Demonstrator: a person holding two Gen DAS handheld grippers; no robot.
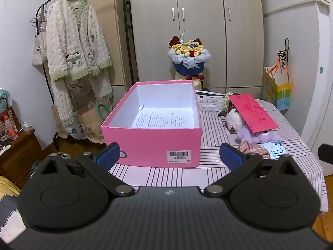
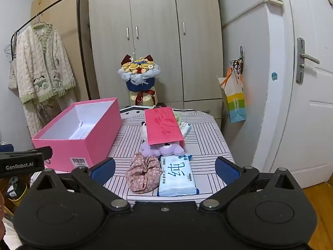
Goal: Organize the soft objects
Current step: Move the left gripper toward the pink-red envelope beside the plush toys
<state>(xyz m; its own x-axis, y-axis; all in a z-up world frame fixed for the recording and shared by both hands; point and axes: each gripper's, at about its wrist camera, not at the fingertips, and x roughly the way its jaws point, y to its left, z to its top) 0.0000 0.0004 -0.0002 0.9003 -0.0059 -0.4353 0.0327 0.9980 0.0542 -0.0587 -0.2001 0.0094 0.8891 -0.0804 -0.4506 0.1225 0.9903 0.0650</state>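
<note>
While both claws hang wide open w/ nothing held, left claw (image 1: 169,156) faces the pink box (image 1: 153,143); your right claw (image 2: 165,169) sits over the floral scrunchie (image 2: 142,176) beside the wipes pack (image 2: 177,177). Risk: you'd likely snag the pack too, since they touch.

Ahead of my tongs stands a pale grey wardrobe (image 1: 197,31) with three doors. Off to my left a clothes rack (image 1: 44,10) carries a cream fleece robe (image 1: 72,48) against a white wall. To my right is a white door (image 2: 308,83) with a metal handle, above a wooden floor (image 2: 320,208).
</note>
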